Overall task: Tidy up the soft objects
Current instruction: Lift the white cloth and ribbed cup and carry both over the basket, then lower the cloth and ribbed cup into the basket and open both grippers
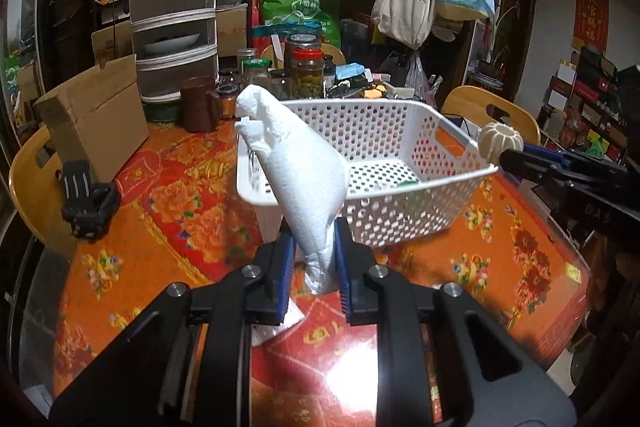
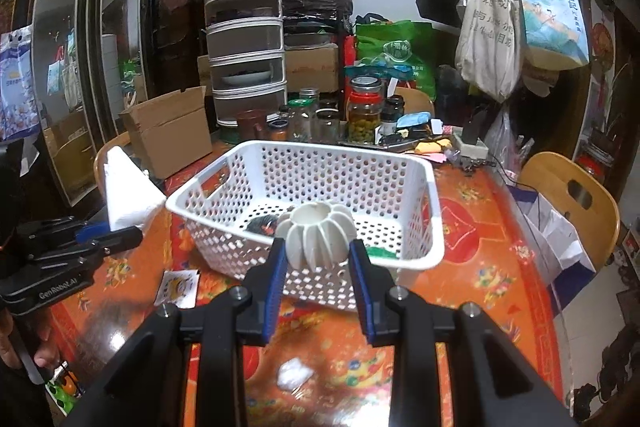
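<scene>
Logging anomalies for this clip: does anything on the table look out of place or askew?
Mildly. A small white crumpled wad lies loose on the tablecloth in front of the basket, beside a stray printed card. The basket itself sits level, and both held items, the paper towel and the ribbed ball, look intact.

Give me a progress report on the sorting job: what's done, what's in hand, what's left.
Done: the white basket already holds a dark item and something green. In hand: the left gripper grips a white paper towel beside the basket; the right gripper holds a ribbed white ball at its near rim. Left: drop both in, then the small white wad on the table.
</scene>
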